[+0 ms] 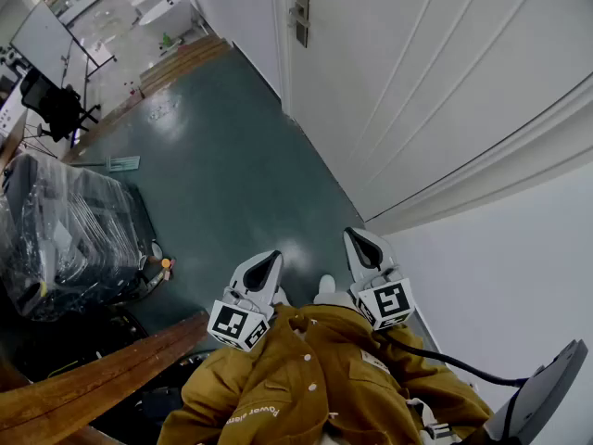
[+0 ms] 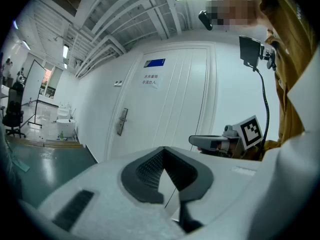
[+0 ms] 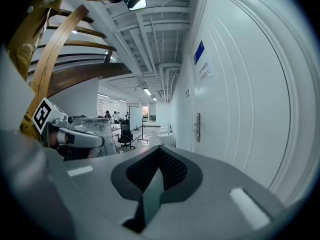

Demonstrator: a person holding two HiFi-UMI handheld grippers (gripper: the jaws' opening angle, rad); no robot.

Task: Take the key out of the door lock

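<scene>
The white panelled door (image 1: 417, 72) stands ahead on the right, well away from both grippers. Its metal lock plate with handle (image 1: 301, 12) is far off at the top of the head view; it also shows small in the left gripper view, lock plate (image 2: 122, 121), and the right gripper view, lock plate (image 3: 198, 127). A key is too small to make out. My left gripper (image 1: 262, 269) and right gripper (image 1: 363, 246) are held close to the person's brown jacket, side by side, both shut with nothing between the jaws. The left gripper (image 2: 162, 151) and right gripper (image 3: 160, 150) point toward the door.
A plastic-wrapped stack (image 1: 56, 235) sits on the left over the green floor (image 1: 222, 174). A wooden beam (image 1: 102, 378) crosses bottom left. An office chair (image 1: 51, 105) and whiteboard (image 1: 46, 40) stand far back. A white wall (image 1: 510, 276) is on the right.
</scene>
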